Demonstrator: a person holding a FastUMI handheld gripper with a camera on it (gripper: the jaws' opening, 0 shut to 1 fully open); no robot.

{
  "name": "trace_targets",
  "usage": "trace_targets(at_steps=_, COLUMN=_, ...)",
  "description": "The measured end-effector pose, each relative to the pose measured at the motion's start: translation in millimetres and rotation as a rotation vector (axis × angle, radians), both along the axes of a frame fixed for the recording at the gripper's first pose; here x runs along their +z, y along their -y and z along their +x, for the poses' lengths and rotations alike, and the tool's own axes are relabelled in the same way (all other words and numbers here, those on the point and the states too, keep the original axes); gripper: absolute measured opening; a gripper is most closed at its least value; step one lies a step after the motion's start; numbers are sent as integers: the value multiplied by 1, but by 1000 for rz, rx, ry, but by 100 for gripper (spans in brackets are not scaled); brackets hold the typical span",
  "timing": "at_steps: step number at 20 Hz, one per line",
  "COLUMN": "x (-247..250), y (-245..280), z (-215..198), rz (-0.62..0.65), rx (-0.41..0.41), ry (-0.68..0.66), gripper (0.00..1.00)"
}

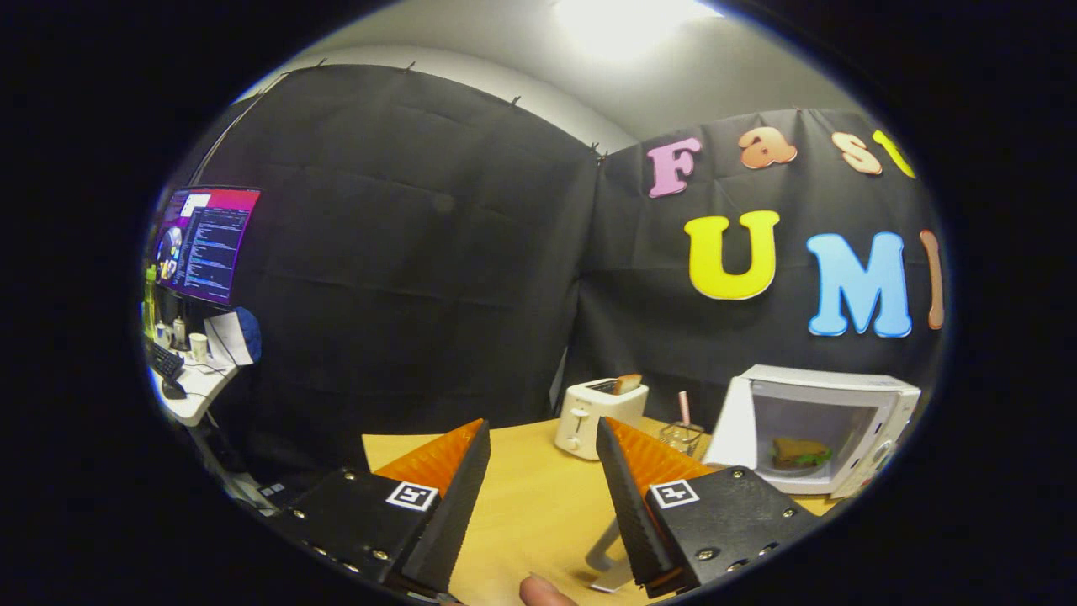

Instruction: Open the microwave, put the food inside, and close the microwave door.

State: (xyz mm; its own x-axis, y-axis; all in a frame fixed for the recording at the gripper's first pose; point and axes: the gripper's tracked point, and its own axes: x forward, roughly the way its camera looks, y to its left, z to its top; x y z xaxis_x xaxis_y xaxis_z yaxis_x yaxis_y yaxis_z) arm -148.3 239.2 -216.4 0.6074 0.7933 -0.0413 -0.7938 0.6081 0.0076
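My tool [543, 454] hung released over the wooden table [522, 505], its two fingers spread wide with nothing between them. Beyond the right finger stood the white microwave [829, 425], its door [730, 425] swung open, and the sandwich [799, 454] lay inside on a plate. Just ahead of the fingers sat a white toaster [593, 414] with a slice of bread [627, 384] poking up, a glass [681, 436] beside it.
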Motion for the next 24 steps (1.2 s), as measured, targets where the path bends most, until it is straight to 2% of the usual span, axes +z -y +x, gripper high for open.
trace_targets(at_steps=5, x=-40, y=5, z=14, rz=-40, rx=-19, ry=-59, gripper=77)
trace_targets(at_steps=7, x=-55, y=5, z=18, rz=-20, rx=14, ry=-139, gripper=77)
trace_targets(at_steps=10, x=-60, y=14, z=24, rz=38, rx=58, ry=-226, gripper=71)
trace_targets(at_steps=11, x=-57, y=21, z=30, rz=47, rx=30, ry=-221, gripper=68)
trace_targets(at_steps=13, x=-55, y=37, z=33, rz=56, rx=0, ry=-184, gripper=47)
trace_targets(at_steps=14, x=-56, y=45, z=41, rz=37, rx=-56, ry=-144, gripper=36)
trace_targets(at_steps=15, x=-56, y=54, z=43, rz=17, rx=-87, ry=-117, gripper=32)
trace_targets(at_steps=16, x=-59, y=63, z=50, rz=-18, rx=-127, ry=-99, gripper=17)
trace_targets(at_steps=18, x=-65, y=89, z=71, rz=-60, rx=-243, ry=-82, gripper=17)
trace_targets(at_steps=20, x=-74, y=110, z=94, rz=-49, rx=-311, ry=-133, gripper=10)
trace_targets(at_steps=22, x=-78, y=134, z=113, rz=-19, rx=-372, ry=-178, gripper=10)
trace_targets(at_steps=24, x=-75, y=164, z=129, rz=-12, rx=-461, ry=-165, gripper=10)
